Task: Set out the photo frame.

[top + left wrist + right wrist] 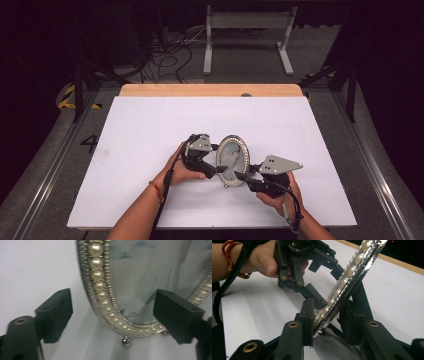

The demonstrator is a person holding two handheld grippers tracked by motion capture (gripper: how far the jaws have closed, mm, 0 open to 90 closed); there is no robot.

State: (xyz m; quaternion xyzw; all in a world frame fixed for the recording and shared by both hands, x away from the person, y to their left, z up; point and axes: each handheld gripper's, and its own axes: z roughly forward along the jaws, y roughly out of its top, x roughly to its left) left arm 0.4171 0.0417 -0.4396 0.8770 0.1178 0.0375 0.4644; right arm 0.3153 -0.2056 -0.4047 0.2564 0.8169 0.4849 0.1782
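I count one pearl-rimmed oval frame [233, 160] on the bench [150, 125]; my right tool [325, 322] pinches its edge, my left tool [112, 315] straddles it, released.

The high view looks forward and down over the whole tabletop [150, 125] from the person's side; each gripper view sits very close, looking along its own jaws; all three share the frame [233, 160]

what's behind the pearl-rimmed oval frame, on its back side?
In the right gripper view a black prop leg slants down behind the oval frame to the white table. The back panel itself is turned away, unseen.
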